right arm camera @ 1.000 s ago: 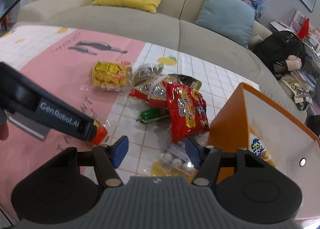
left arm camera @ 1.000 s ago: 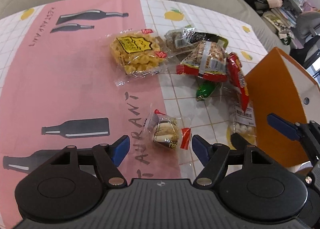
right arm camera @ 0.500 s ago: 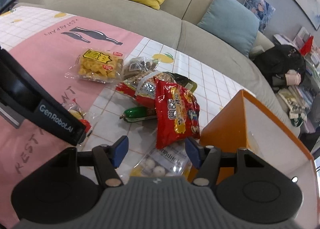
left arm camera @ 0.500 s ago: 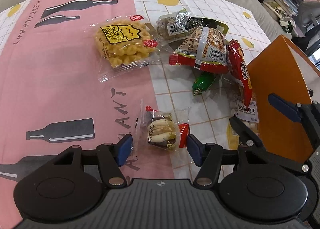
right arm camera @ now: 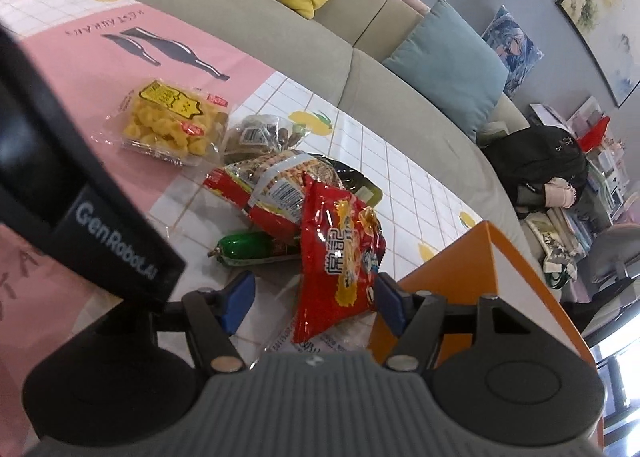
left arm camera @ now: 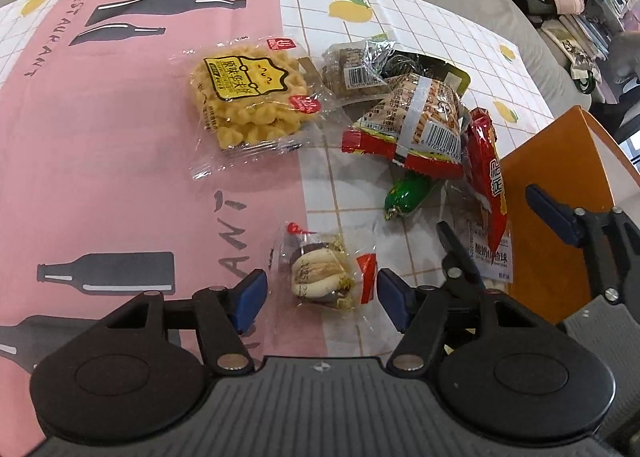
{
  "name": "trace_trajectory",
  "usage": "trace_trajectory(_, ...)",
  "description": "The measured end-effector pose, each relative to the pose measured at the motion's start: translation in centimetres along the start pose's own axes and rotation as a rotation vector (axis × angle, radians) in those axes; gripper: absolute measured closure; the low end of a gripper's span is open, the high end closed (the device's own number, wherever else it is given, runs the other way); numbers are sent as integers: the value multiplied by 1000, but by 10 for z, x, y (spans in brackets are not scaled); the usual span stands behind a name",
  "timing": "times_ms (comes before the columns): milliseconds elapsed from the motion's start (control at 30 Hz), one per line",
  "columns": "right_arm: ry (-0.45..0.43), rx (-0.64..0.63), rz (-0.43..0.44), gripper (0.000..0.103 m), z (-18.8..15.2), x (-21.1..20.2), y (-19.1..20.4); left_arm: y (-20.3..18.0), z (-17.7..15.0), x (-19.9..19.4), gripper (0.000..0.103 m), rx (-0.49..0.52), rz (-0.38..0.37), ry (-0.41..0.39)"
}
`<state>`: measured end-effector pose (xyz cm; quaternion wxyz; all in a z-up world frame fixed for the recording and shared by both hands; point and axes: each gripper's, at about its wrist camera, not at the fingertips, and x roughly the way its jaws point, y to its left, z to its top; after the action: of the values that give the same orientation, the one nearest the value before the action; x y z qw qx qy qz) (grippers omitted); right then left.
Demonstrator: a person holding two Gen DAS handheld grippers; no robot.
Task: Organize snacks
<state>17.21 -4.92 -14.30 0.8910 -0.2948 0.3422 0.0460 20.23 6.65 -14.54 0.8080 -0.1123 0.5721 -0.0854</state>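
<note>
Left gripper [left arm camera: 318, 295] low over the tablecloth [left arm camera: 120, 177], jaws spread wide, a small wrapped pastry [left arm camera: 320, 277] lying between the blue fingertips [left arm camera: 248, 293], neither pad touching it. Right gripper [right arm camera: 312, 299] also spread, a red snack bag [right arm camera: 340, 257] between its tips, contact unclear. Ahead of it: green sausage [right arm camera: 244, 247], yellow cookie pack [right arm camera: 168, 121]. Orange box [right arm camera: 460, 269] just right.
</note>
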Motion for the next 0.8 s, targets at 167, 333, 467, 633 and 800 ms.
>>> trace_trajectory(167,-5,30,-13,45,0,8,-4,1,-1,-2,46,-2,-18,-8)
trace_trajectory(333,3,47,-11,55,2,15,-6,8,-6,-7,49,-28,-20,-11)
trace_trajectory(467,1,58,-20,77,2,14,-7,12,-10,-14,52,-41,-27,-18)
trace_trajectory(633,-21,79,-4,84,0,2,-13,13,-15,-21,53,-62,-31,-21)
trace_trajectory(800,-41,107,26,84,0,-26,-19,12,-20,-34,54,-58,-26,-44)
